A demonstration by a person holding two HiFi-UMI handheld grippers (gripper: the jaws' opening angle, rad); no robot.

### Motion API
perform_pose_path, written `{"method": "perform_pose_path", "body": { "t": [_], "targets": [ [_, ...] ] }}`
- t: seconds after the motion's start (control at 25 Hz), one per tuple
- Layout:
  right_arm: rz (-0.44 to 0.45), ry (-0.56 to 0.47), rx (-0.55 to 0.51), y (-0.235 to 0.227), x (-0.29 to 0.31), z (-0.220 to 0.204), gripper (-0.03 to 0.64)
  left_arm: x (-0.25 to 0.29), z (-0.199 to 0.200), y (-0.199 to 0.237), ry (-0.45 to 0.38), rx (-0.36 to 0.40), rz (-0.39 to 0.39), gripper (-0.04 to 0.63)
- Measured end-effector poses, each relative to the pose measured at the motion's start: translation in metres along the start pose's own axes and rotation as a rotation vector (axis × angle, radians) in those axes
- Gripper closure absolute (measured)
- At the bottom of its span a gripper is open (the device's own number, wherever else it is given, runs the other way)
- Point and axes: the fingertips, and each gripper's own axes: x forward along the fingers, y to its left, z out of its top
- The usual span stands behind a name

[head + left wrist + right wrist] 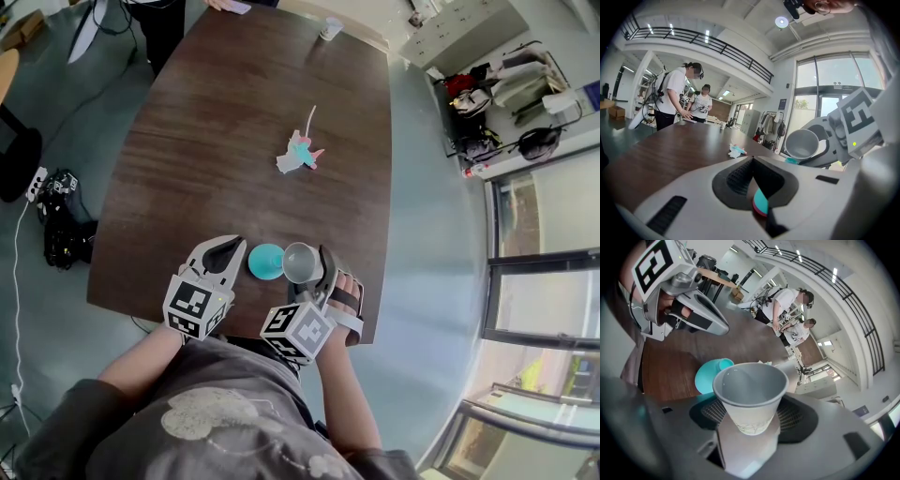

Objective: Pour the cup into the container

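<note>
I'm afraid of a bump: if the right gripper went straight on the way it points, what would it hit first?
Probably the teal container, just ahead and slightly left of the paper cup held by the right gripper. If it misses that, the brown table. Depth is hard to judge.

The left tool (752,161) fills the bottom of its view, pale grey, its black ribbed pads (738,178) meeting at the tips. A small teal piece with a pink edge (760,204) sits low in the gap behind them; what it is cannot be told. Beyond lies the dark brown wooden table (670,150), with a small white and teal scrap (736,151) on it. At right, the right tool (816,149) grips a white paper cup (801,143), its mouth tipped toward the camera, above a teal container (791,161). Two people in white shirts (679,96) stand at the table's far end.
</note>
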Motion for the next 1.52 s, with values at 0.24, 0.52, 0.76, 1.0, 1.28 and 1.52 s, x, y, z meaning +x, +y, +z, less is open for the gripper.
{"method": "perform_pose_path", "body": {
  "t": [0.24,0.52,0.76,1.0,1.28,1.52],
  "targets": [
    [-0.016,0.015,-0.018,-0.0023,-0.0023,0.0005,0.311,-0.0006,0.0005,-0.0014,0.003,-0.003,-0.008,0.588],
    [-0.022,0.028,-0.030,-0.0027,-0.0013,0.0002,0.311,0.0008,-0.0013,0.0004,0.004,-0.009,-0.014,0.588],
    [-0.028,0.036,-0.052,-0.0048,-0.0020,0.0022,0.311,0.0020,0.0001,-0.0007,0.001,-0.015,-0.021,0.588],
    [-0.033,0.041,-0.072,-0.0042,-0.0015,0.0006,0.311,0.0035,-0.0007,-0.0003,0.000,-0.019,-0.019,0.588],
    [-0.034,0.040,-0.083,-0.0046,-0.0022,0.0023,0.311,0.0026,0.0001,-0.0003,0.000,-0.019,-0.020,0.588],
    [-0.045,0.047,-0.103,-0.0047,-0.0016,0.0016,0.311,0.0016,-0.0016,0.0007,0.000,-0.022,-0.021,0.588]
  ]
}}
